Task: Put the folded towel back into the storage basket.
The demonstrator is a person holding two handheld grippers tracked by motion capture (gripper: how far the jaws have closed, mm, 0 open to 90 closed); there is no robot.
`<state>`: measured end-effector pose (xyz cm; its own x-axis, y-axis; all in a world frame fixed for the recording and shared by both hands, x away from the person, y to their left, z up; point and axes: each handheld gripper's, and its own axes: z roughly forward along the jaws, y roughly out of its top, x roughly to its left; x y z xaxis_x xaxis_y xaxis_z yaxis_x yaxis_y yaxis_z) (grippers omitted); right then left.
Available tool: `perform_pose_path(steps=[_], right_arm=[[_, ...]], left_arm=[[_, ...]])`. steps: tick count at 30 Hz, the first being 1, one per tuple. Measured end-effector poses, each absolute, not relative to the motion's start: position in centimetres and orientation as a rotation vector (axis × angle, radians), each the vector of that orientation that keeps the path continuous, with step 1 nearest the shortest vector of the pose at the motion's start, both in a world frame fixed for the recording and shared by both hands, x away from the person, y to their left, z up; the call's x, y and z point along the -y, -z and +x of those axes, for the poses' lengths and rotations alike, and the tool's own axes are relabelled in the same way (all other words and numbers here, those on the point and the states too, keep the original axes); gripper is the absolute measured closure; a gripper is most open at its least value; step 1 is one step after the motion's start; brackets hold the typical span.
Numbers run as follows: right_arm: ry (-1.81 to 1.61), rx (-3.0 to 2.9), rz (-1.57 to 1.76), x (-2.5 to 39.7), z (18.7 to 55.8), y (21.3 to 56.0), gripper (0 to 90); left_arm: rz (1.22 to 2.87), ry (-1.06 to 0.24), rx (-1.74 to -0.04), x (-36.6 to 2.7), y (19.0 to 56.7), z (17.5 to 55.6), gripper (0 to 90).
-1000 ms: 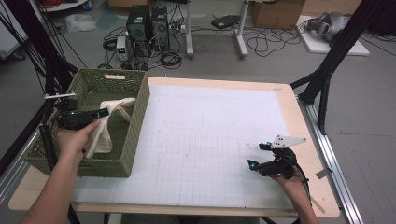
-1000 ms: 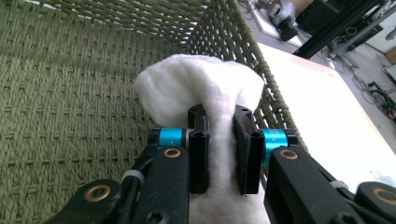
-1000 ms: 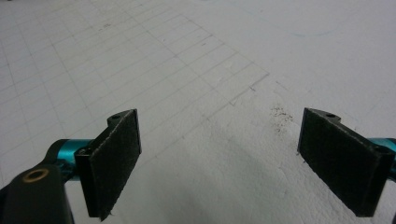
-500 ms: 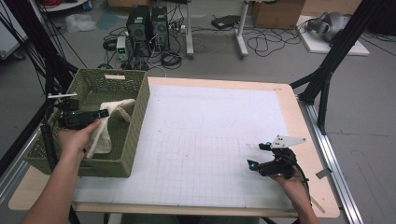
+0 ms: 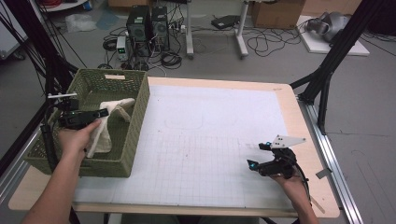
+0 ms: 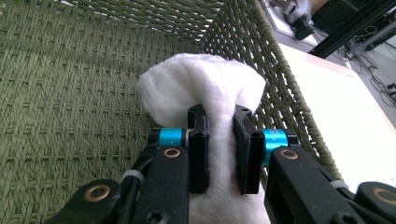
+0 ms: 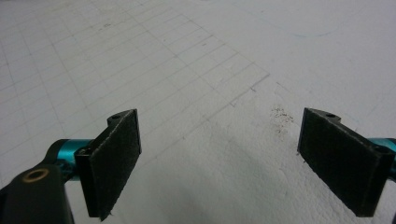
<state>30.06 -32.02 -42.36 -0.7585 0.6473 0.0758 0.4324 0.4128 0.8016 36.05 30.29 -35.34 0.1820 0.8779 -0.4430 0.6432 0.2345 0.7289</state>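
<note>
Left gripper pinches a white cloth inside the green woven basket at the table's left edge; cloth's long axis runs front-to-back w/ the basket. Right gripper, jaws spread and empty, rests near the front-right corner, well apart.
</note>
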Motion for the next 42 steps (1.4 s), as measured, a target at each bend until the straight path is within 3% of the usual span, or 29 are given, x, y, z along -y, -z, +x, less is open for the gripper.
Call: perform_pose_path(steps=[27, 42], right_arm=[[-1.268, -2.423, 0.945, 31.99, 30.0, 42.31, 12.6], [-1.265, -2.424, 0.938, 31.95, 29.97, 42.29, 12.6]], left_arm=[[1.424, -0.329, -1.533, -30.24, 35.25, 36.13, 77.6], [1.533, -0.313, -1.639, -30.34, 35.67, 36.45, 76.5]])
